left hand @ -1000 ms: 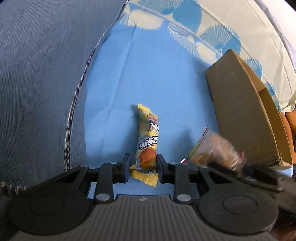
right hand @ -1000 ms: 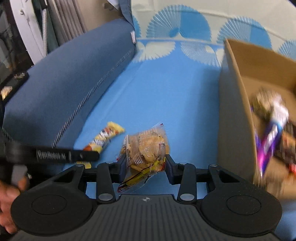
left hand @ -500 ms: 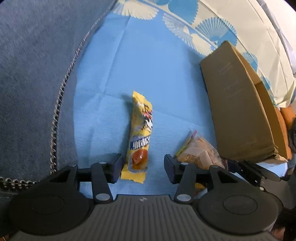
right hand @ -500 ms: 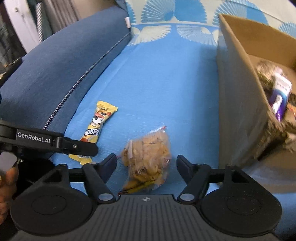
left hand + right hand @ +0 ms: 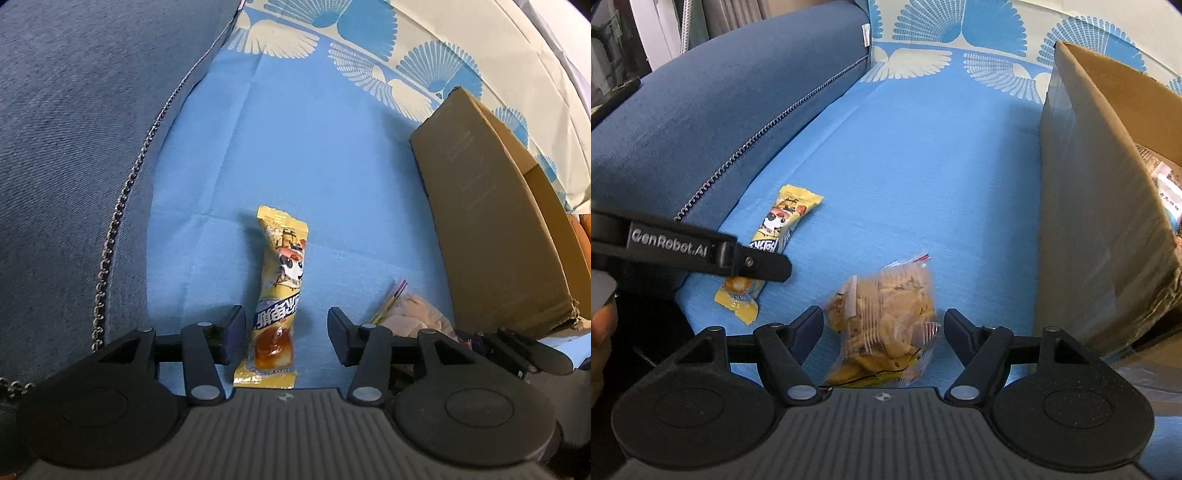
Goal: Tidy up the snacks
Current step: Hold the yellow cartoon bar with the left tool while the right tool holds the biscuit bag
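Beside the cardboard box (image 5: 1100, 206), both tongs (image 5: 286, 330) (image 5: 882, 334) just opened, straddling released snacks (image 5: 280, 291) (image 5: 886, 321).

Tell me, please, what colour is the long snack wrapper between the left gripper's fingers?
Yellow, with a cartoon panda print; the long snack wrapper shows best in the left wrist view.

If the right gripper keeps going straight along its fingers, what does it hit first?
Most likely the clear cracker bag, lying on the blue sheet between the right gripper's open fingers, which have just been opening. Past it, only bare sheet. The cardboard box sits off to the side. Depth is uncertain.
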Tool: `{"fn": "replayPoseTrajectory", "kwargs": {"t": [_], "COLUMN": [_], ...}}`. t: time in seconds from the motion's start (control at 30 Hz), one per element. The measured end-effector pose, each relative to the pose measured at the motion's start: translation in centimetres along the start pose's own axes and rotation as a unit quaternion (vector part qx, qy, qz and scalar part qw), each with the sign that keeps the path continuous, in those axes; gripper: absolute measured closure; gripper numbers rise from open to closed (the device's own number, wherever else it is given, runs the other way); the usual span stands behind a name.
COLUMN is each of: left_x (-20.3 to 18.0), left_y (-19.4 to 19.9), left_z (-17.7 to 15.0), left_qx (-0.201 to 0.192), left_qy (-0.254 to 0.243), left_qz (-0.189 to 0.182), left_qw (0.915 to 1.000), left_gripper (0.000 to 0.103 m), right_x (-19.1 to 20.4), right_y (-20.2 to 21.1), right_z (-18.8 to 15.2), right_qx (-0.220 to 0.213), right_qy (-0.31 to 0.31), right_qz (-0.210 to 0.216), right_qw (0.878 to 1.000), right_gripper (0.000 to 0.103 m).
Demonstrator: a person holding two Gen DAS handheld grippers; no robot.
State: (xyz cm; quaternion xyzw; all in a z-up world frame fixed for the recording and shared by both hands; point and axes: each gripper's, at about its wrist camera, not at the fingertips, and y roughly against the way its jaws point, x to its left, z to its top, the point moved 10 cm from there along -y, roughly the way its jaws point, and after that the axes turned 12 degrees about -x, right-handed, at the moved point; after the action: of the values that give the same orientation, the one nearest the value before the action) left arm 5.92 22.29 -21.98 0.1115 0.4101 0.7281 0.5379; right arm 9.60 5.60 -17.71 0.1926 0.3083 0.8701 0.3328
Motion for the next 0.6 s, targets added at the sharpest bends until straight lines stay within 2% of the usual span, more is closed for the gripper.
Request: {"fn": "replayPoseTrajectory", "kwargs": {"t": [0.2, 0.33, 0.43, 0.5, 0.6], "left_x": [-0.88, -0.82, -0.74, -0.73, -0.89], "left_y": [-0.35, -0.49, -0.52, -0.54, -0.58], "left_z": [-0.15, -0.20, -0.18, -0.21, -0.27], "left_qx": [-0.004, -0.004, -0.005, -0.005, -0.006], "left_qy": [-0.034, -0.035, -0.039, -0.043, -0.048], "left_qz": [0.012, 0.018, 0.024, 0.026, 0.025], "left_qw": [0.9993, 0.9992, 0.9989, 0.9987, 0.9985], "left_gripper": [0.050, 0.054, 0.062, 0.074, 0.081], "right_x": [0.11, -0.14, -0.13, -0.14, -0.03], "right_y": [-0.07, -0.04, -0.12, -0.14, -0.20], "right_z": [-0.31, -0.38, -0.49, -0.54, -0.63], "right_qx": [0.004, 0.005, 0.006, 0.007, 0.008], "right_qy": [0.012, 0.008, 0.010, 0.012, 0.015], "right_qz": [-0.002, -0.004, -0.005, -0.006, -0.007], "right_qw": [1.000, 1.000, 1.000, 1.000, 1.000], "right_gripper": [0.029, 0.030, 0.030, 0.030, 0.030]}}
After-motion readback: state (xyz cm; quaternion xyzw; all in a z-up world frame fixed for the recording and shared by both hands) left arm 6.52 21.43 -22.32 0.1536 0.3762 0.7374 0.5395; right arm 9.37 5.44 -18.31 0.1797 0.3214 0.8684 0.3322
